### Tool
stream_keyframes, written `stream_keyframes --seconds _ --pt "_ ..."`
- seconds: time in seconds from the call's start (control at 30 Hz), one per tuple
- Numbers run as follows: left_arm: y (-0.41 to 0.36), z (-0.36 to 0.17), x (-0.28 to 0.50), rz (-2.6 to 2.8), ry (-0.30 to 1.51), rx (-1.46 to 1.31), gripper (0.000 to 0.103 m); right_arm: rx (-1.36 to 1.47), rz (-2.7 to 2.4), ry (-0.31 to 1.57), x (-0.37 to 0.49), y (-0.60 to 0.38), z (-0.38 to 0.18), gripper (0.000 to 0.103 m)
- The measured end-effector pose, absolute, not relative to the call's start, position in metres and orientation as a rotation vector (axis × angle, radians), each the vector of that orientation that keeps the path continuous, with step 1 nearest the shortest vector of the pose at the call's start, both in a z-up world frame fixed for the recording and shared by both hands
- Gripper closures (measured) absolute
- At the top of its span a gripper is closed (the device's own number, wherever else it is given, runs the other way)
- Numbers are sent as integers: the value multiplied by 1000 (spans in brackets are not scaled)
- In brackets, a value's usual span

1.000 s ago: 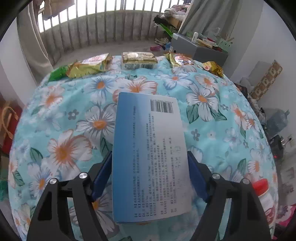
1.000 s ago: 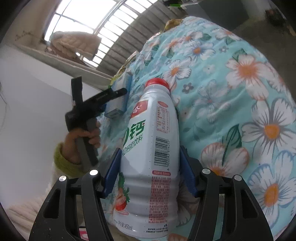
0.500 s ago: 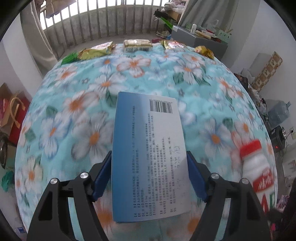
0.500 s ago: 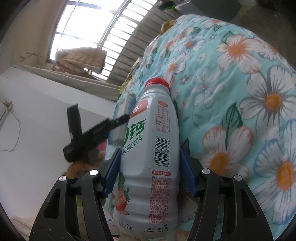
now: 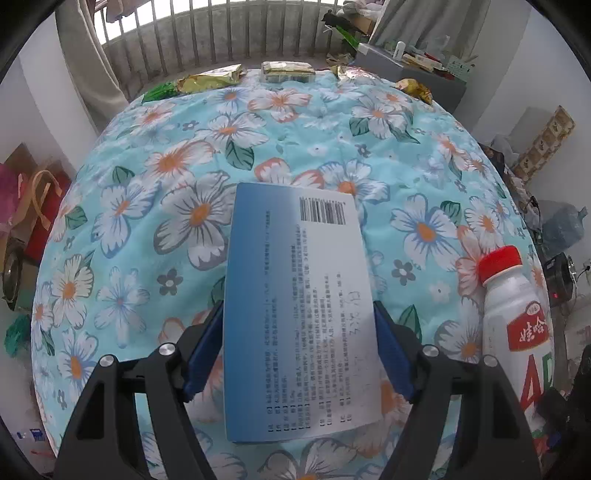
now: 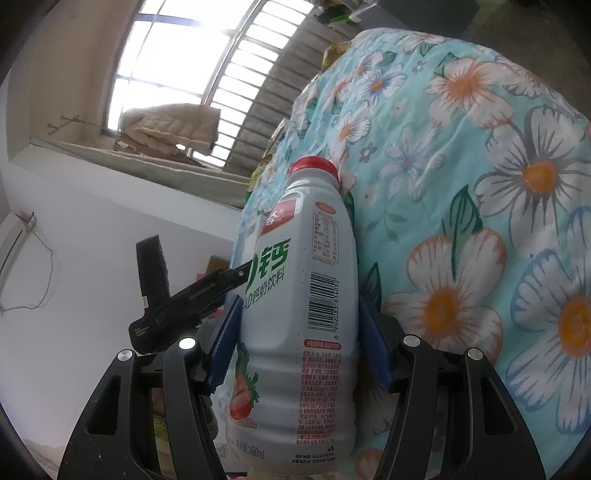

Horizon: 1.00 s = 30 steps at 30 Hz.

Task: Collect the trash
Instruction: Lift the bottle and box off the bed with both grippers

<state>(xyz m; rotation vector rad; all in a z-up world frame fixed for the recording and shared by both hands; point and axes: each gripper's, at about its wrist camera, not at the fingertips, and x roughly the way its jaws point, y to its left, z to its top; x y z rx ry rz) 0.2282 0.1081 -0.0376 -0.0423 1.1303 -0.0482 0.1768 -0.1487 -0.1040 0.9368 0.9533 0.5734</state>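
Note:
A flat blue-and-white box (image 5: 299, 310) with a barcode and printed text is held between the blue pads of my left gripper (image 5: 299, 347), which is shut on it above the floral bed cover (image 5: 177, 177). My right gripper (image 6: 297, 332) is shut on a white milk-drink bottle (image 6: 303, 314) with a red cap, pointing along the bed. That same bottle (image 5: 517, 314) shows at the right edge of the left wrist view. The black body of the left gripper (image 6: 177, 299) appears left of the bottle in the right wrist view.
Several snack wrappers lie along the bed's far edge: a gold packet (image 5: 210, 79), a green one (image 5: 159, 90), a clear pack (image 5: 288, 72), another gold wrapper (image 5: 413, 88). A barred window (image 5: 221, 33), a cluttered grey table (image 5: 406, 62) and bags (image 5: 33, 199) on the left surround the bed.
The left gripper has drawn back over the bed with the box, so the wrappers look farther away and the bottle has come into its view. The right gripper tilted slightly, still holding the bottle.

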Motion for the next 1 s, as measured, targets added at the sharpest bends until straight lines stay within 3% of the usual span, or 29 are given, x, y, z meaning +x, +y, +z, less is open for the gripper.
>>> stream_keyframes --seconds 1.0 --pt "102 -37 159 -222 1085 -154 30 971 561 984 171 -151 -102 46"
